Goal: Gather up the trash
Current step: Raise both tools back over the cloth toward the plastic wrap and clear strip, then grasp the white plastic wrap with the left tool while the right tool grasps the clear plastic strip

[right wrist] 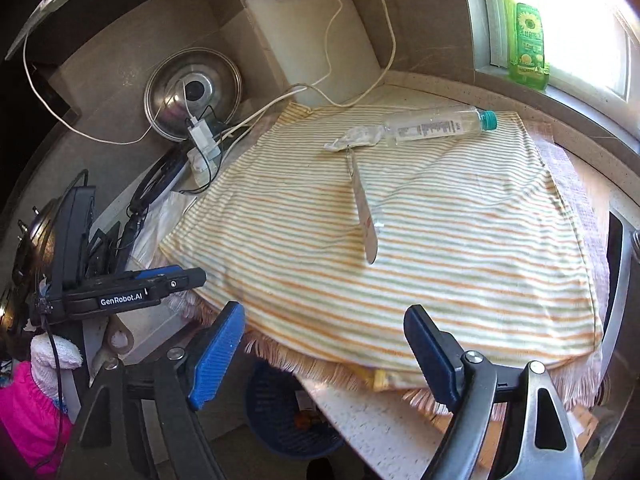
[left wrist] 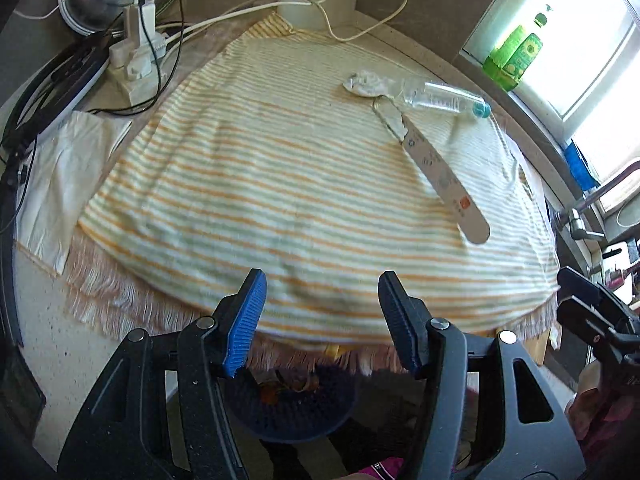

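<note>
Both grippers' fingers [left wrist: 244, 316] spread above basket [right wrist: 276, 412]

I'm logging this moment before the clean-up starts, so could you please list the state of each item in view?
Left gripper: open, empty.
Right gripper: open, empty.
Plastic bottle: capped, lying on its side on the striped towel.
Crumpled wrapper: lying against the bottle's base.
Long flat packet: torn open, lying flat.
Blue basket: below the counter edge, holding scraps.

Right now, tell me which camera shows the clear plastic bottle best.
The right wrist view. There the clear plastic bottle lies side-on across the striped towel, its full length, label and teal cap visible. The left wrist view shows the bottle too, but smaller, foreshortened and washed out by window glare.
</note>
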Action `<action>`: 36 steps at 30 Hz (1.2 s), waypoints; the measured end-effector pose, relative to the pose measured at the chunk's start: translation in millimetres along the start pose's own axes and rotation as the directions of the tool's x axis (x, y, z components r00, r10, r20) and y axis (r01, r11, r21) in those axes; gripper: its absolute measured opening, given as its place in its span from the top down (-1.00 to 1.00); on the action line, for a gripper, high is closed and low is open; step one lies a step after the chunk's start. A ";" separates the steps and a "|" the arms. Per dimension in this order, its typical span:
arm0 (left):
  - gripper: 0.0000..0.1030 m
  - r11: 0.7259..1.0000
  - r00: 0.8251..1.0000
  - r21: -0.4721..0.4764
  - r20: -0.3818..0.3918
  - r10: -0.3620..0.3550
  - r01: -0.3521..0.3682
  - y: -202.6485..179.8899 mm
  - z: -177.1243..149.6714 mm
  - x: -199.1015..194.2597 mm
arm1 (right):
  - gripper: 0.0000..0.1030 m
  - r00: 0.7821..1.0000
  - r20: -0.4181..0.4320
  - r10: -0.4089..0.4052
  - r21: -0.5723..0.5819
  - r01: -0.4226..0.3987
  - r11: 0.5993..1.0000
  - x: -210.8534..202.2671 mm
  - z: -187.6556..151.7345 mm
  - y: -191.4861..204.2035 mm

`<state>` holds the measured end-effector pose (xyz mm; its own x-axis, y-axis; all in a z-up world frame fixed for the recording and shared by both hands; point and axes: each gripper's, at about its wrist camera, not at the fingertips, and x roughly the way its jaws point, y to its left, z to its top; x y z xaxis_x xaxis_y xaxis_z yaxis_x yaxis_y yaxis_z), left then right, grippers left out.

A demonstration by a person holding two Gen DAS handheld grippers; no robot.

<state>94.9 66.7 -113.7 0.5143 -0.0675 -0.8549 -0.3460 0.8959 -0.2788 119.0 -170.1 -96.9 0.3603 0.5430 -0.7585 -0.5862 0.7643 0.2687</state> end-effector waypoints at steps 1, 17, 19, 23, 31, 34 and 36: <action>-0.16 1.000 1.000 -0.004 0.009 0.002 -0.002 -4.3 9.8 3.2 | -0.63 1.000 -0.006 0.005 -0.002 -0.005 1.000 4.1 5.3 -6.0; -0.22 1.000 1.000 0.012 0.009 0.012 -0.012 -55.4 136.0 82.2 | -0.49 0.989 -0.104 0.105 -0.034 -0.109 0.993 77.4 65.2 -48.3; -0.39 0.999 1.000 0.037 -0.014 0.001 -0.001 -62.7 148.5 96.5 | -0.46 0.986 -0.116 0.117 -0.030 -0.121 0.992 85.3 68.8 -49.6; -0.40 0.996 0.999 0.081 -0.036 0.035 -0.032 -76.9 168.7 124.3 | -0.40 0.982 -0.138 0.126 -0.022 -0.130 0.991 99.9 75.0 -53.1; -0.40 0.992 0.994 0.107 -0.082 0.076 -0.067 -86.2 200.2 172.1 | -0.29 0.974 -0.181 0.137 -0.004 -0.140 0.990 119.6 78.6 -63.3; -0.40 0.988 0.990 0.129 -0.101 0.098 -0.085 -88.8 206.3 186.1 | -0.25 0.972 -0.187 0.146 0.002 -0.148 0.989 123.9 80.6 -67.1; -0.40 0.986 0.987 0.138 -0.111 0.113 -0.097 -89.3 209.6 194.0 | -0.25 0.970 -0.188 0.152 0.000 -0.154 0.988 125.2 81.8 -69.0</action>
<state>390.1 65.7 -163.0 0.3822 -0.0144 -0.9240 -0.2826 0.9502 -0.1316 263.9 -126.4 -161.9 0.1245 0.5774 -0.8069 -0.6346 0.6715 0.3826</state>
